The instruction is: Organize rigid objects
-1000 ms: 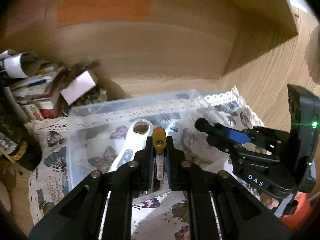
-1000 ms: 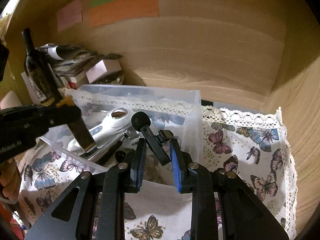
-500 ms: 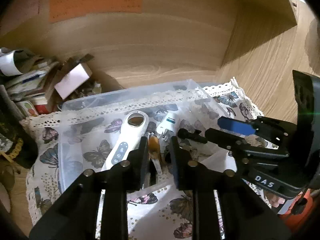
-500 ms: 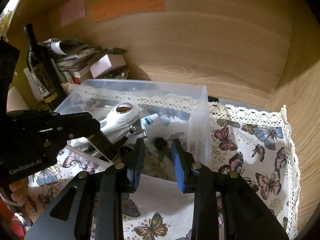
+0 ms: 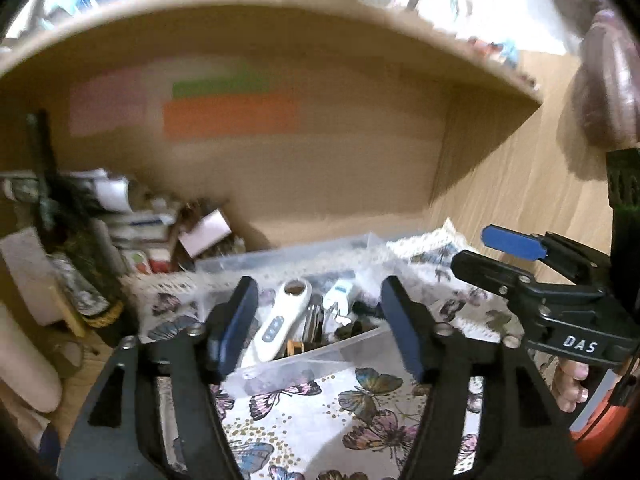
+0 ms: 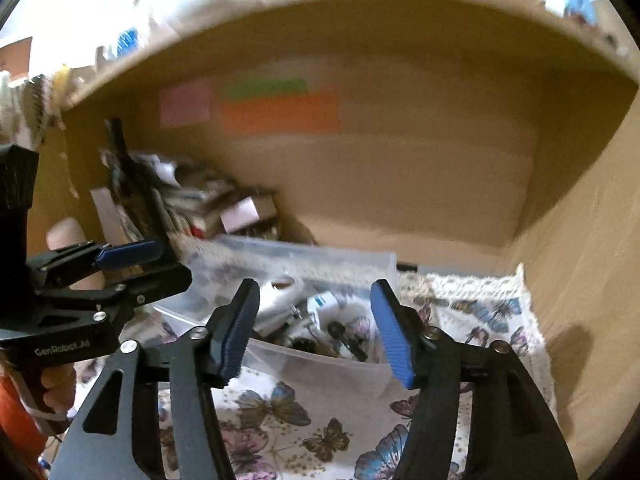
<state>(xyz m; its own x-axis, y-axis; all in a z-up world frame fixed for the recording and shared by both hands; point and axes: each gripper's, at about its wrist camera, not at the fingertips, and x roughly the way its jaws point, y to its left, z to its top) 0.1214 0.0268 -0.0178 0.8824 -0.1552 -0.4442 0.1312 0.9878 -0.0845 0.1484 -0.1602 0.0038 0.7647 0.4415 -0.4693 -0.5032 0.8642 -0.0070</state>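
Two hand-held grippers hover near the clear plastic bin (image 5: 304, 360), both with fingers spread wide and nothing between them; the left hand-held gripper (image 5: 320, 328) frames the bin's near wall, with the white handheld device (image 5: 280, 320) lying inside just beyond its left pad; the right hand-held gripper (image 6: 316, 330) frames the same bin from the other side, a small black piece (image 6: 346, 340) resting in the bin between its blue pads; the bin sits on the butterfly cloth (image 6: 288, 420) covering the surface.

Motion-blurred sticky notes (image 5: 230, 114), shelf clutter (image 5: 120, 216)
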